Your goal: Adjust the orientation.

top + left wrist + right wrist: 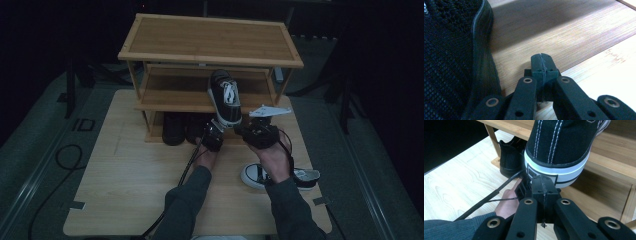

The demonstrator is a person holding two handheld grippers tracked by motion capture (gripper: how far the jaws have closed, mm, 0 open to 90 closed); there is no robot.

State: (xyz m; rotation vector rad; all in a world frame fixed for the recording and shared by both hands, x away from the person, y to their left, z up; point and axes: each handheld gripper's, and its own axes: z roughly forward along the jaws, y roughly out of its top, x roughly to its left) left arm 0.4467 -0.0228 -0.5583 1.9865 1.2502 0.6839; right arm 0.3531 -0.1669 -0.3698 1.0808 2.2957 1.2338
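Both grippers sit low in front of the wooden shoe rack (pixel 210 37). The left gripper (pixel 213 136) has its jaws pressed together on nothing, hovering over the rack's bottom board beside a black mesh shoe (pixel 451 60). The right gripper (pixel 257 131) is pinched together too, its tips right at the white heel of the black canvas sneaker (pixel 225 97), which lies tilted on the rack's middle shelf. Its mate (pixel 280 176) lies on the table (pixel 125 190) below the rack
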